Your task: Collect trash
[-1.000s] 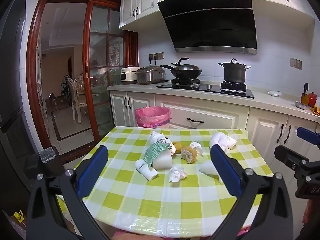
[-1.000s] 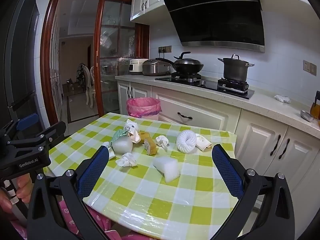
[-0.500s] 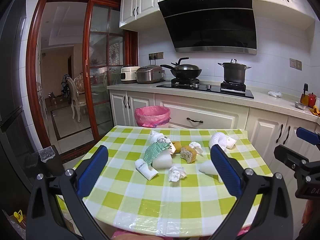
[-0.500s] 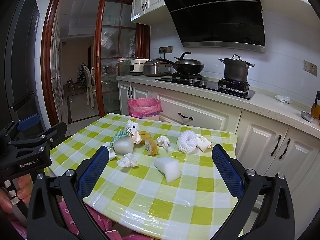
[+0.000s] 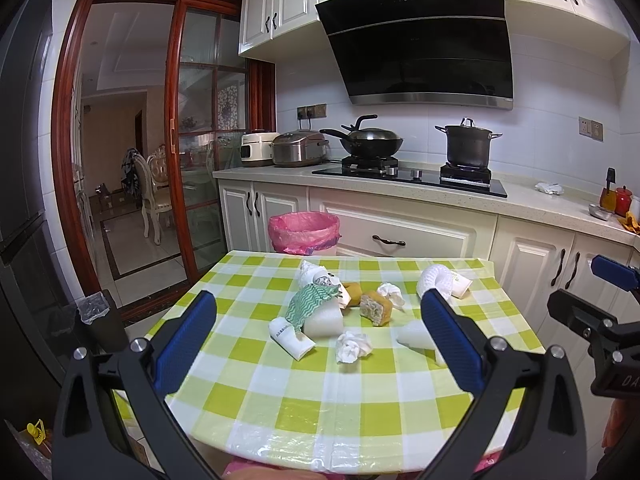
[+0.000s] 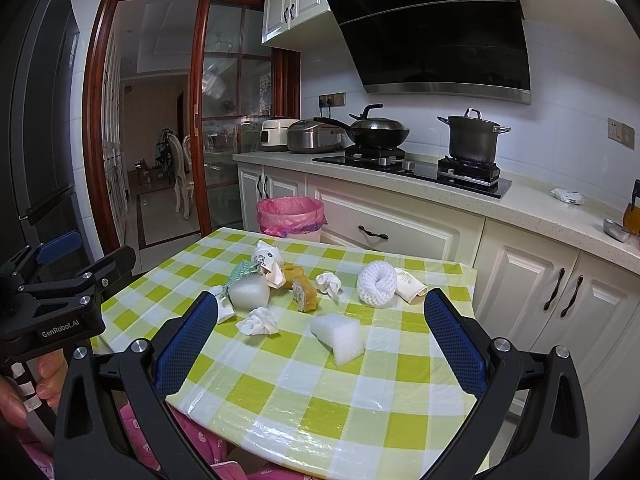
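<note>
Trash lies on the green checked table (image 5: pixel 280 392) (image 6: pixel 280 396): a crumpled tissue (image 5: pixel 352 346) (image 6: pixel 258 322), a white foam block (image 6: pixel 340 334) (image 5: pixel 412 334), a bread piece (image 5: pixel 375 307) (image 6: pixel 304 293), a foam net ring (image 6: pixel 376 284) (image 5: pixel 434 278), a green net over a foam lump (image 5: pixel 314 304) (image 6: pixel 248 290) and paper wrappers (image 5: pixel 290 338). A bin with a pink bag (image 5: pixel 304 230) (image 6: pixel 290 214) stands behind the table. My left gripper (image 5: pixel 320 344) and right gripper (image 6: pixel 320 344) are open, empty, above the near table edge.
A kitchen counter (image 5: pixel 400 188) with a wok, a pot and rice cookers runs behind the table. White cabinets (image 6: pixel 520 280) stand at the right. A glass sliding door (image 5: pixel 200 160) opens to a dining room at the left.
</note>
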`<state>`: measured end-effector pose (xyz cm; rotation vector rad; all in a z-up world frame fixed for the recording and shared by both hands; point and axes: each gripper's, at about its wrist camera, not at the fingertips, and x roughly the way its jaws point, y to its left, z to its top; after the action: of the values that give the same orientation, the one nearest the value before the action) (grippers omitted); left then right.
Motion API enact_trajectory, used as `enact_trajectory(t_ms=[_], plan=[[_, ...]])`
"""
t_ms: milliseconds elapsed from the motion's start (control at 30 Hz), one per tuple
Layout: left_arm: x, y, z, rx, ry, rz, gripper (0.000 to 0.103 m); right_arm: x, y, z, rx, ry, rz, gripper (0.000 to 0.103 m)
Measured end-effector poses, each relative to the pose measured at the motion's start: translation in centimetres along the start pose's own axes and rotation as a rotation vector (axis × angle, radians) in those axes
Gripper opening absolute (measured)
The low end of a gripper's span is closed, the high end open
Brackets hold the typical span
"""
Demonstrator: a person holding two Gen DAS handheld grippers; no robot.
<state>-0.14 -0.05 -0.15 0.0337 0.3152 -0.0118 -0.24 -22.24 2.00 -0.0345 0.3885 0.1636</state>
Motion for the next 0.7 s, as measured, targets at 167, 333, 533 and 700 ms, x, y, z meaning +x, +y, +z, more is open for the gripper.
enact_trajectory(t_ms=[167, 333, 533, 700], plan=[[-0.09, -0.21, 0.01, 0.000, -0.004, -0.004, 0.099, -0.01, 0.01, -0.02, 0.000, -0.003, 0.002, 0.097], [0.29, -0.28, -0.33, -0.004, -0.003, -0.019, 0.099, 0.05, 0.25, -0.01, -0.001, -0.003, 0.002, 0.097], [-0.07, -0.29, -0.20, 0.000, -0.011, -0.047, 0.099, 0.11, 0.39, -0.14, 0.004, -0.002, 0.002, 0.097], [-0.24, -0.60, -0.12, 0.012, -0.014, -0.068, 0.099, 0.53, 0.59, -0.39, 0.012, -0.006, 0.007, 0.097]])
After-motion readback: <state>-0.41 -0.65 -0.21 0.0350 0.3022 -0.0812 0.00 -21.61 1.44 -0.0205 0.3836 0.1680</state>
